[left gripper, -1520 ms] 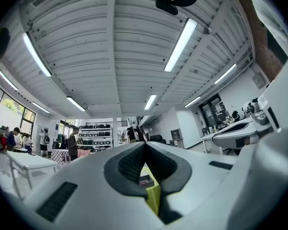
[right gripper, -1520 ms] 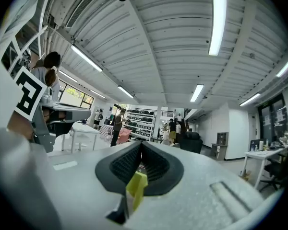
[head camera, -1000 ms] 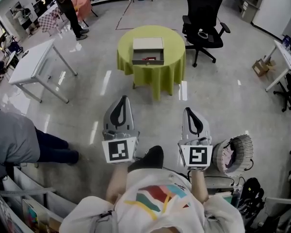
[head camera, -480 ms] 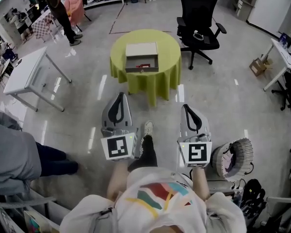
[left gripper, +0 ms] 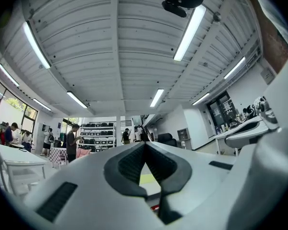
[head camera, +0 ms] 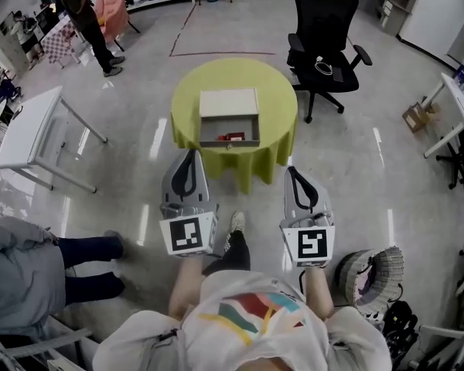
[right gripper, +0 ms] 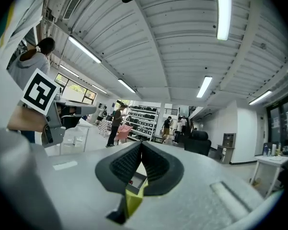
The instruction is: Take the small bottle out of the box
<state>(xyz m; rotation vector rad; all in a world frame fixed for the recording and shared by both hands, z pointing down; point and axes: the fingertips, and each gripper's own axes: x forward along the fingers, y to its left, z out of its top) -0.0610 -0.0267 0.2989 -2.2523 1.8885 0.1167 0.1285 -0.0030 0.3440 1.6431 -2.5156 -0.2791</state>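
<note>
A beige box [head camera: 229,114] with its drawer pulled open stands on a round table with a yellow-green cloth [head camera: 274,118], a short way ahead of me. Something small and red [head camera: 233,137] lies in the drawer; its shape is too small to tell. My left gripper [head camera: 189,154] and right gripper [head camera: 292,171] are held side by side in the air in front of the table, both shut and holding nothing. In the right gripper view the box [right gripper: 137,181] and the cloth [right gripper: 129,200] show through the gap behind the closed tips [right gripper: 141,143]. The left gripper view shows closed tips [left gripper: 145,143] too.
A black office chair [head camera: 325,29] stands behind the table at the right. A white table [head camera: 27,134] is at the left, and a person [head camera: 81,10] stands far back left. A person in grey [head camera: 23,261] is close at my lower left. A round woven basket [head camera: 371,273] stands at my lower right.
The round table and box have come nearer and lower in the head view as I walk toward them. Both grippers stay shut and in the same place before me.
</note>
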